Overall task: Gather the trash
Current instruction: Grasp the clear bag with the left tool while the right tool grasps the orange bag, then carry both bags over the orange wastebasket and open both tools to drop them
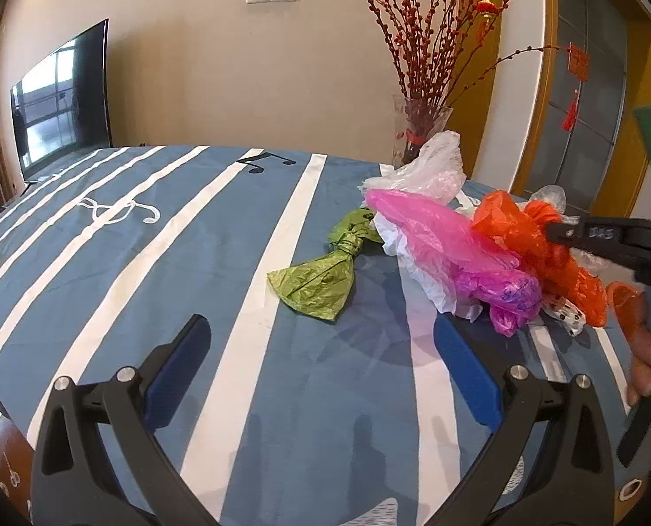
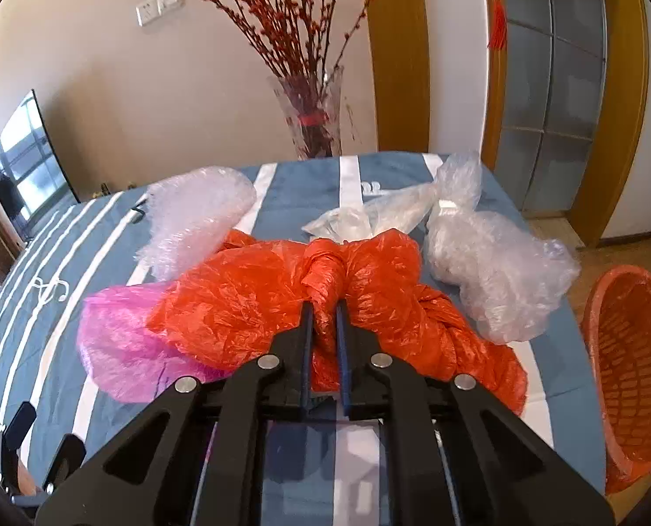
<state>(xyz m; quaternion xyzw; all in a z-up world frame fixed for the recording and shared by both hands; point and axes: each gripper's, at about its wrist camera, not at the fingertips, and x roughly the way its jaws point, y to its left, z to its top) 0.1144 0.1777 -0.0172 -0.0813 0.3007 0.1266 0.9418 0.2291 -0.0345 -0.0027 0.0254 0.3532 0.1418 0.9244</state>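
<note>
Crinkled orange bag (image 2: 246,302), knotted, sits clamped in right claw (image 2: 324,311); left claw (image 1: 321,377) apart.

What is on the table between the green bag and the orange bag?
A pink plastic bag lying over white plastic, seen in the left wrist view between the green bag and the orange bag.

Orange bag (image 2: 255,302), blue-striped tablecloth (image 2: 54,307)
</note>
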